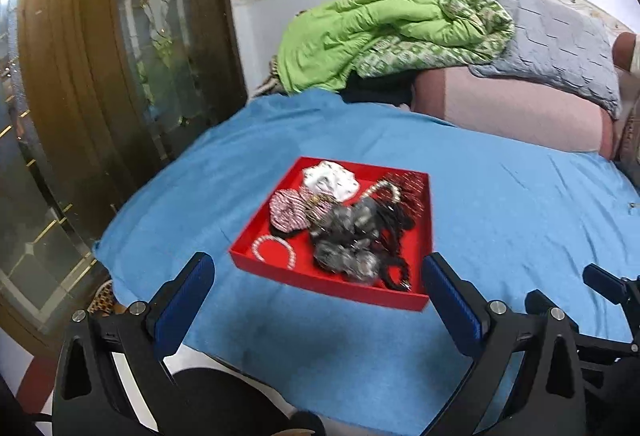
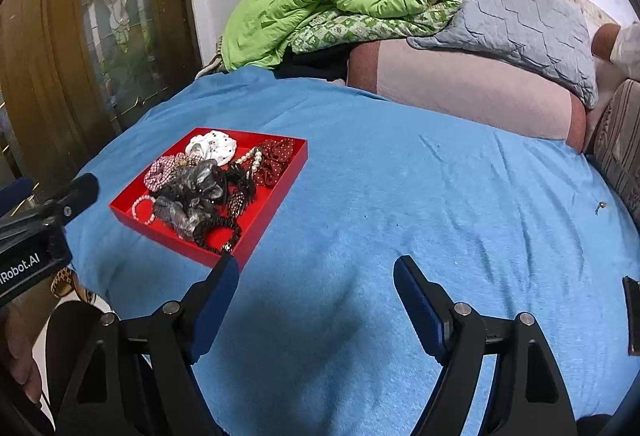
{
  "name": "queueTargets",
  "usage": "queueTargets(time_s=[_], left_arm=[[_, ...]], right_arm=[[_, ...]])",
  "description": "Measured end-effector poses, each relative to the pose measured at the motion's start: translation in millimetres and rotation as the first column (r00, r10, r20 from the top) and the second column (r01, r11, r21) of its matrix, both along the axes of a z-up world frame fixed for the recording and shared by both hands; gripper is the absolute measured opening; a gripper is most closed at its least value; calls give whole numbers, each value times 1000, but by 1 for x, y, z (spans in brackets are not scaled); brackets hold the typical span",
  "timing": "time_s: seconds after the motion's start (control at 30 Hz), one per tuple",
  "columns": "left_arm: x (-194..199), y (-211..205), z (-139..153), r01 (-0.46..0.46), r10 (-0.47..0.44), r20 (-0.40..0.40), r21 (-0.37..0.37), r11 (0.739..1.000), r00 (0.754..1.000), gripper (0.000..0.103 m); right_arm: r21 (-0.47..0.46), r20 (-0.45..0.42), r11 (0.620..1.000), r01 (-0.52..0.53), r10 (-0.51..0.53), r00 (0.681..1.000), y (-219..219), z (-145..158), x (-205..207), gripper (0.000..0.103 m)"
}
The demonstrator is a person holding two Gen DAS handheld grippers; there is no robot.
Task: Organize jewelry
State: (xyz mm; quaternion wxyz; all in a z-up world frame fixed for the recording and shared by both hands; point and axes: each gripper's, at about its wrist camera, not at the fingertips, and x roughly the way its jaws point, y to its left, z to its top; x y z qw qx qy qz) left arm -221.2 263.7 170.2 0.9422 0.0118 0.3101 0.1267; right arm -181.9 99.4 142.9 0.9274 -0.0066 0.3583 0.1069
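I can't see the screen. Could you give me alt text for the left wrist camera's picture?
A red tray heaped with scrunchies and a pearl bracelet sits on a blue bedspread, just beyond the wide-open, empty left hand-held gripper. Behind it lie a green quilt and a grey pillow.

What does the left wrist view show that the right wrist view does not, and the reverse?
Only the left wrist view: the left hand-held gripper seen from behind, open, with the red tray straight ahead between its fingers.

Only the right wrist view: the right hand-held gripper seen from behind, open over bare blue bedspread, and a small dark object lying far right on it.

Both: the tray holding scrunchies, a pearl bracelet and black beads, the green blanket, the grey pillow and the wooden door.
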Motion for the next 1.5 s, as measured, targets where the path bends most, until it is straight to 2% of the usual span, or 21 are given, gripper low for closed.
queueTargets(time_s=[0.17, 0.47, 0.73, 1.5], left_arm=[[0, -3, -5, 34, -35, -24, -37, 999, 999, 103], [-2, -10, -11, 71, -73, -46, -39, 997, 996, 103], [1, -2, -21, 65, -72, -83, -82, 995, 994, 103], [5, -3, -33, 90, -103, -122, -104, 990, 987, 103]], right_arm=[[5, -15, 1000, 23, -23, 1000, -8, -4, -5, 85], [0, -26, 999, 43, -43, 999, -14, -7, -11, 85], [-14, -32, 999, 30, -30, 999, -6, -9, -13, 85], [-22, -63, 1000, 19, -20, 998, -3, -16, -10, 86]])
